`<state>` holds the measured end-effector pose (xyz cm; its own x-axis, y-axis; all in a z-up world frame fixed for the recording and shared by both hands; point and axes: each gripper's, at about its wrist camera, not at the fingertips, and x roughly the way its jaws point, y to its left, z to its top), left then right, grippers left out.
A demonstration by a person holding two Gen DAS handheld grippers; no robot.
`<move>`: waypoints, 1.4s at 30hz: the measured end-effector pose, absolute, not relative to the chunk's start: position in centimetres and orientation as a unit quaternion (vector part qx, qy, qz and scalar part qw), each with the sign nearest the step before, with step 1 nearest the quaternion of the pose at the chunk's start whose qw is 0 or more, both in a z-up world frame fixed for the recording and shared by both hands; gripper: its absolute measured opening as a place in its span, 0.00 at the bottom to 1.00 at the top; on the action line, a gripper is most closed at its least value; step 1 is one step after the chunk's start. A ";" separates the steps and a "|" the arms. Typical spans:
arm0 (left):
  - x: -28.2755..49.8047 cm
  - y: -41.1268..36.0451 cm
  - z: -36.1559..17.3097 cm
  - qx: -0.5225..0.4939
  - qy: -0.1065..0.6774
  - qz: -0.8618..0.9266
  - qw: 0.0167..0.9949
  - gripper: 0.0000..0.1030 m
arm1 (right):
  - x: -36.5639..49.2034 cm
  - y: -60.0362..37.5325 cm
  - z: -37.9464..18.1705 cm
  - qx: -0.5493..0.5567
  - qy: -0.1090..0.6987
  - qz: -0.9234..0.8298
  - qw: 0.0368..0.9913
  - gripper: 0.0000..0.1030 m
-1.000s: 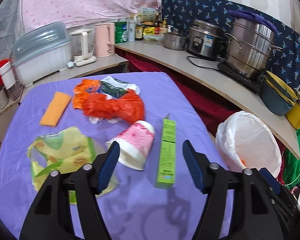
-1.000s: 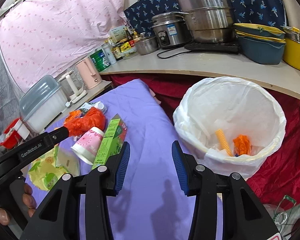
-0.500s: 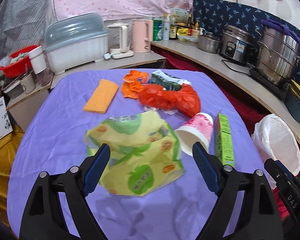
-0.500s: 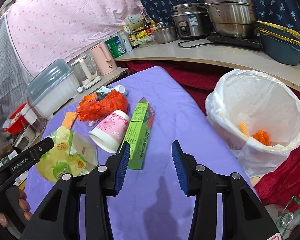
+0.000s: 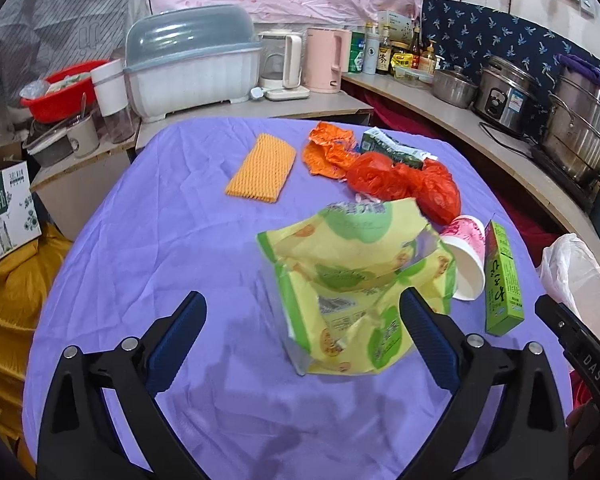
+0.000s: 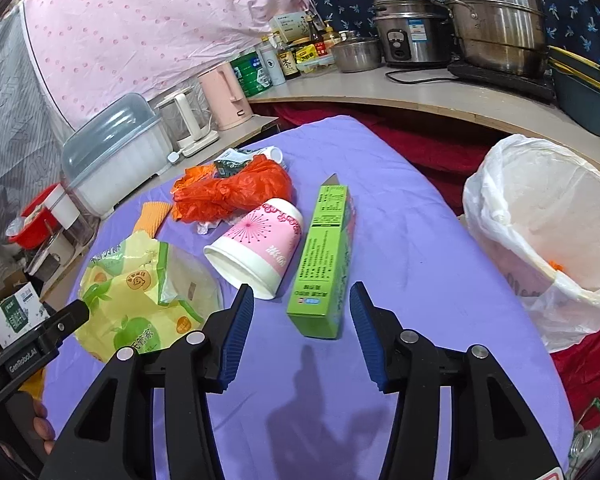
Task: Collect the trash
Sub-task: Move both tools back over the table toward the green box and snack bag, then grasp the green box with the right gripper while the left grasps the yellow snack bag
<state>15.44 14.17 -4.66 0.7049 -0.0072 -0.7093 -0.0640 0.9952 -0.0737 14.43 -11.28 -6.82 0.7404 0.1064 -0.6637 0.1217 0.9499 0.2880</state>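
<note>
Now the green carton (image 6: 324,268) is lined up lengthwise just ahead of the right gripper (image 6: 302,330), jaws half-spread and just widened, while the wide-open left gripper (image 5: 304,338), empty too, is offset beside the yellow wrapper (image 5: 352,280).

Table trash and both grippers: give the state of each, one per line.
left gripper: open, jaws just widened, empty
right gripper: open, jaws just widened, empty
yellow snack bag: torn open, crumpled
paper cup: on its side
green box: lying flat
orange plastic bag: bunched up
bin liner: open
</note>
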 end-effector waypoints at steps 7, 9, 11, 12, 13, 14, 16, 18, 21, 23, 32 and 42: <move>15.7 15.2 -6.7 -0.063 0.412 0.001 0.909 0.91 | 15.8 -9.8 -7.8 0.150 0.370 -0.004 0.917 0.53; 15.9 15.1 -7.1 -0.068 0.417 -0.005 0.906 0.90 | 16.2 -9.8 -8.0 0.148 0.371 -0.006 0.917 0.54; 16.1 14.9 -7.4 -0.072 0.419 -0.011 0.905 0.89 | 16.7 -9.8 -8.2 0.146 0.374 -0.009 0.916 0.55; 16.2 14.7 -7.6 -0.071 0.421 -0.017 0.904 0.85 | 17.0 -9.8 -8.5 0.146 0.376 -0.011 0.915 0.55; 16.2 14.5 -7.7 -0.070 0.422 -0.020 0.904 0.82 | 17.2 -9.9 -8.7 0.148 0.378 -0.013 0.914 0.55; 16.4 14.2 -7.8 -0.068 0.425 -0.026 0.902 0.75 | 17.4 -10.0 -8.9 0.149 0.380 -0.015 0.913 0.55; 16.7 13.9 -8.1 -0.067 0.431 -0.034 0.899 0.63 | 17.8 -10.3 -9.4 0.153 0.384 -0.019 0.911 0.55; 17.0 13.6 -8.4 -0.068 0.437 -0.044 0.896 0.50 | 18.2 -10.5 -9.9 0.159 0.388 -0.019 0.907 0.55; 17.2 13.2 -8.7 -0.065 0.441 -0.051 0.894 0.33 | 18.8 -10.7 -10.5 0.160 0.395 -0.023 0.904 0.55; 17.3 12.9 -8.7 -0.061 0.440 -0.053 0.895 0.23 | 19.1 -10.7 -10.9 0.159 0.399 -0.024 0.903 0.55; 17.2 12.7 -7.8 -0.065 0.431 -0.058 0.898 0.09 | 19.8 -10.9 -11.7 0.162 0.410 -0.025 0.897 0.38; 16.7 12.0 -5.9 -0.060 0.415 -0.061 0.906 0.06 | 18.6 -12.0 -10.7 0.168 0.394 -0.028 0.903 0.26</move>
<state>16.74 11.98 -5.95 0.6484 -0.1605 -0.7442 0.0616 0.9854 -0.1588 18.59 -12.02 -10.67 0.6874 0.0814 -0.7217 0.1838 0.9418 0.2814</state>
